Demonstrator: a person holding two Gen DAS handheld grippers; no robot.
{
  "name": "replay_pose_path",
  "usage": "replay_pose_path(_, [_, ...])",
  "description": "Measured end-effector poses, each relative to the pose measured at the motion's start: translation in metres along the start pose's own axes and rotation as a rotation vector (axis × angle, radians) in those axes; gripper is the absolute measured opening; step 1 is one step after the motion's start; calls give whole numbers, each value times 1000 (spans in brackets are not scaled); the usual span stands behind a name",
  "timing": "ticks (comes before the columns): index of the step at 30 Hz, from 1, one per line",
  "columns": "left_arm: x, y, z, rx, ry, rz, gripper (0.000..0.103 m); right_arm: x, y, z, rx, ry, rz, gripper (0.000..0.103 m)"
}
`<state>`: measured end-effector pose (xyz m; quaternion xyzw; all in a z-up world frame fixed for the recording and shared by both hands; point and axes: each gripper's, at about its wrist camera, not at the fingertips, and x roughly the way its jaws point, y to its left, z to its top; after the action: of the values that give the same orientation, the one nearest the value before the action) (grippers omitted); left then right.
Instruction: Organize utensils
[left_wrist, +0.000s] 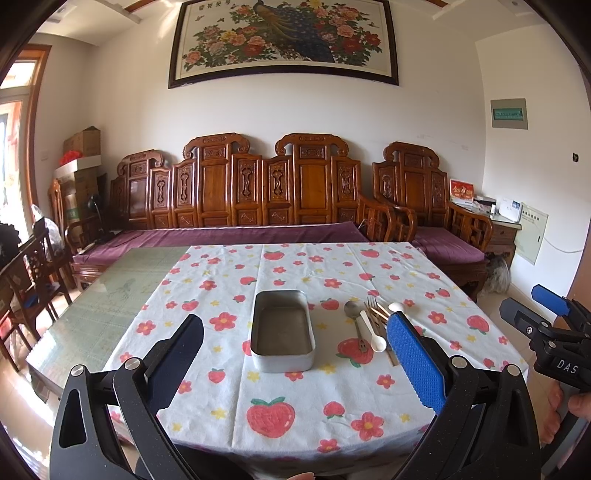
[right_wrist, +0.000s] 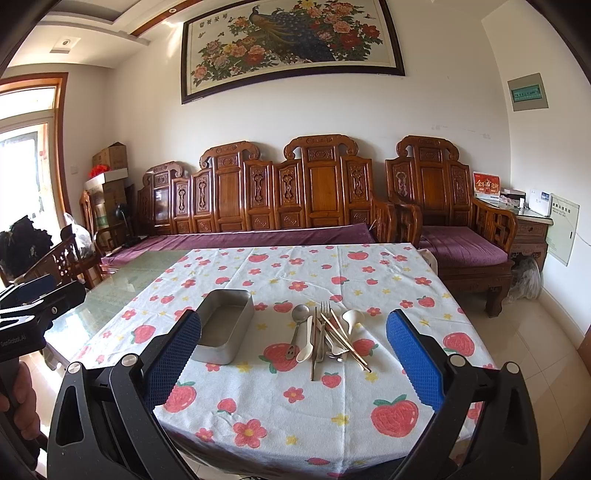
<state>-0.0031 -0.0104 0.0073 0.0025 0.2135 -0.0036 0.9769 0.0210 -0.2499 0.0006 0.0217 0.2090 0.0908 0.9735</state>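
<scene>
Near half of the tablecloth (right_wrist: 295, 417) bare — open approach from the near edge. Metal tin (right_wrist: 225, 326) stands left of the utensil pile (right_wrist: 328, 338), a narrow cloth strip between them. Right of the pile and far cloth unobstructed — sofa (right_wrist: 258, 206) beyond the far edge.

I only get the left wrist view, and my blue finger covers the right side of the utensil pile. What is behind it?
Observer: The far white spoon, whose bowl you can see, has its handle running toward you into the pile, crossing the gold chopsticks.
Operator: Where do those chopsticks end?
Observer: They slant over the other handles, with their ends pointing to the near right, past the rest of the pile.
</scene>
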Motion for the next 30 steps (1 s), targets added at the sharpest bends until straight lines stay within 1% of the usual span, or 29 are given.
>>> replay_pose_path(4, [-4,-2,3,0,1,-1,96,0,0,0,1,0,-1,100])
replay_pose_path(6, [-8,-11,5,1,2,-4,97,-1,0,1,1,0,0,100])
replay_pose_path(9, [-7,-9,3,2,8,-5,96,-2,0,3,1,6,2,100])
replay_pose_path(12, [-1,-10,0,7,29,-10,97,-1,-1,5,2,15,7,100])
replay_pose_path(14, [8,-10,-2,11,56,-15,96,4,-3,4,2,24,8,100])
replay_pose_path(19, [39,-8,-13,23,116,-33,96,27,-11,-5,-1,58,5,100])
replay_pose_path(23, [62,-12,-19,38,157,-72,96,52,-19,-13,-14,93,31,100])
replay_pose_path(25, [75,-14,-22,47,171,-86,96,65,-25,-20,-23,103,25,100])
replay_pose_path(30, [107,-21,-28,60,220,-125,96,108,-40,-29,-17,160,21,91])
